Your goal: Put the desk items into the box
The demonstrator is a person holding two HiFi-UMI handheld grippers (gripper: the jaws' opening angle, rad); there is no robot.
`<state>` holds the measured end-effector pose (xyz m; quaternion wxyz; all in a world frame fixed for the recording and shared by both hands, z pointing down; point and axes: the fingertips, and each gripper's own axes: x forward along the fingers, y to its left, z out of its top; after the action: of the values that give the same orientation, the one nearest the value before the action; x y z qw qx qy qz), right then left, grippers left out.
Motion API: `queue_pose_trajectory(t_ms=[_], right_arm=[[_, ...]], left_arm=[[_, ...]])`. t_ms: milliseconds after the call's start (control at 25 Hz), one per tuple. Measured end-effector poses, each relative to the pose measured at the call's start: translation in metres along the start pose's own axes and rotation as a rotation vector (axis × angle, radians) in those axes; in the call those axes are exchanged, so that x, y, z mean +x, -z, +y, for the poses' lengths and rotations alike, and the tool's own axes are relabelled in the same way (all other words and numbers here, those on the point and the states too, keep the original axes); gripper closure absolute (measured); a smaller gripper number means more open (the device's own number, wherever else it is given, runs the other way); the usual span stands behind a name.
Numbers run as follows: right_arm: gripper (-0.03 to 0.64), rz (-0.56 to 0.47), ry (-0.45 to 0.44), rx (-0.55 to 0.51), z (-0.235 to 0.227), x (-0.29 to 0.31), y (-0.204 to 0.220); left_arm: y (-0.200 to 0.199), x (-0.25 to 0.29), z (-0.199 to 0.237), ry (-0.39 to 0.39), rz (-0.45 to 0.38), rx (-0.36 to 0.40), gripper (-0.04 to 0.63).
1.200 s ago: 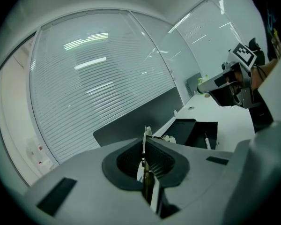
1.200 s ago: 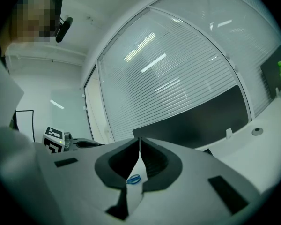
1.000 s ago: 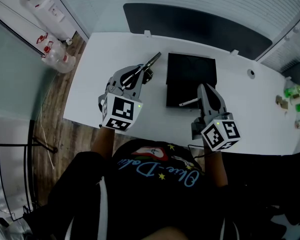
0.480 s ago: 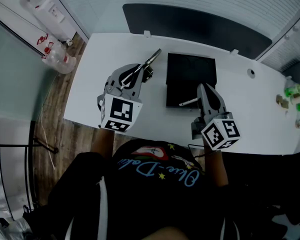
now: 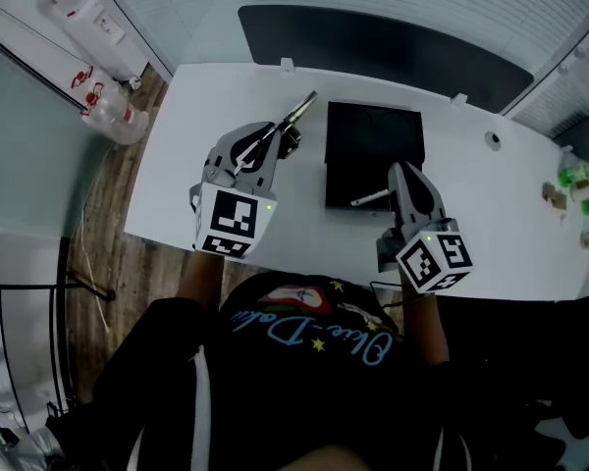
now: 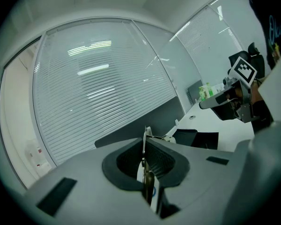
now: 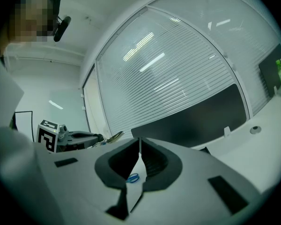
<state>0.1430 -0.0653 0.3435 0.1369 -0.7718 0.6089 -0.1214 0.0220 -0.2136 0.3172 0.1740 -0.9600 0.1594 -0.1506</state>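
Note:
A black open box [image 5: 373, 145] lies on the white desk [image 5: 226, 96]. My left gripper [image 5: 285, 137] is just left of the box, shut on a slim grey metal tool [image 5: 301, 109] that sticks out past its tips toward the far side. In the left gripper view the tool [image 6: 144, 146] shows edge-on between the closed jaws. My right gripper [image 5: 397, 180] hangs over the box's near right part, shut on a thin white pen-like stick [image 5: 369, 200] that points left. From the right gripper view the stick [image 7: 135, 165] sits between the jaws, and the left gripper [image 7: 79, 136] is at the left.
A long dark panel [image 5: 373, 42] runs along the desk's far side. Green bottles [image 5: 579, 177] and small items stand at the right end, near a round cable hole [image 5: 492, 141]. Large water bottles [image 5: 108, 106] sit on the wooden floor at the left.
The left gripper has shifted slightly away from me with the metal tool. The right gripper has stayed put.

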Motion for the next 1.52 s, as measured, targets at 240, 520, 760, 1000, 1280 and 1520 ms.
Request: queue_pose_trajectory(t_ms=[240, 520, 760, 1000, 1280, 1520], right_arm=[[0.597, -0.011, 0.019, 0.001, -0.004, -0.009, -0.003], [0.597, -0.028, 0.068, 0.007, -0.02, -0.033, -0.007], [0.597, -0.041, 0.115, 0.015, -0.037, -0.058, -0.008], [0.597, -0.051, 0.165, 0.015, -0.057, -0.087, -0.014], [0.596, -0.058, 0.196, 0.015, -0.078, -0.121, -0.02], [0.597, -0.057, 0.199, 0.013, -0.093, -0.144, -0.022]], left_arm=[[-0.004, 0.003, -0.008, 0.021, -0.01, 0.027, 0.575], [-0.013, 0.011, -0.034, 0.069, -0.016, 0.077, 0.575], [-0.018, 0.02, -0.059, 0.111, -0.02, 0.091, 0.575], [-0.027, 0.027, -0.092, 0.153, -0.03, 0.111, 0.574], [-0.03, 0.031, -0.134, 0.204, -0.041, 0.142, 0.575], [-0.032, 0.031, -0.163, 0.215, -0.033, 0.146, 0.575]])
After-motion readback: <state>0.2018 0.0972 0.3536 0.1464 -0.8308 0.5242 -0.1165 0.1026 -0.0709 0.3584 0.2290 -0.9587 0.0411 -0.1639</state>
